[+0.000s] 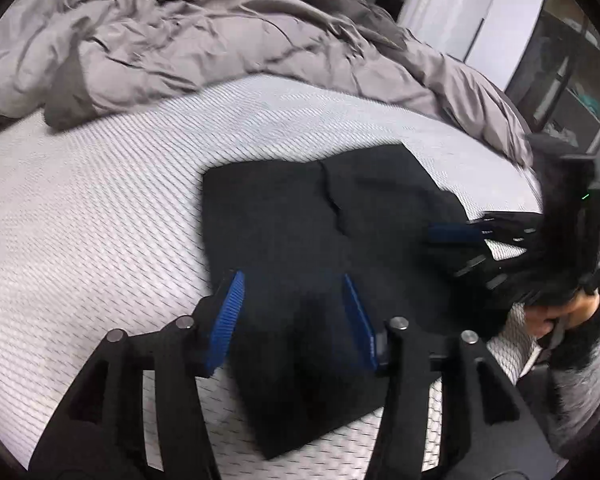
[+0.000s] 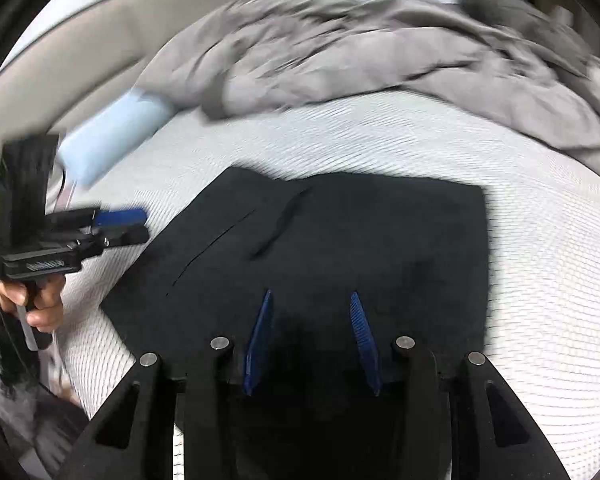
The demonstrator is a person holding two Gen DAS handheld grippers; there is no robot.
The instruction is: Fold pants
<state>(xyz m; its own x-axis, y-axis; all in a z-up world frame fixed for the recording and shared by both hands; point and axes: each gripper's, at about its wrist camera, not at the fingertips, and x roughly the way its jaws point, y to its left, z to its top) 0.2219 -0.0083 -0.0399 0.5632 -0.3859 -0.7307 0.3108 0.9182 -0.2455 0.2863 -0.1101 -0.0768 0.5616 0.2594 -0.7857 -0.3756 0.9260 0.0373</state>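
Observation:
Black pants (image 1: 300, 220) lie flat, folded into a compact block, on the white mattress (image 1: 80, 220). They also show in the right wrist view (image 2: 360, 232). My left gripper (image 1: 292, 280) hovers over the pants' near edge, jaws wide apart and empty; it shows from the side in the right wrist view (image 2: 136, 222). My right gripper (image 2: 311, 300) hovers over the pants, jaws apart and empty. In the left wrist view it (image 1: 440, 236) sits at the pants' right edge.
A crumpled grey duvet (image 1: 220, 40) is piled along the far side of the mattress. A light blue pillow (image 2: 108, 140) lies by the beige headboard (image 2: 60, 72). A dark shelf unit (image 1: 568, 72) stands at the right.

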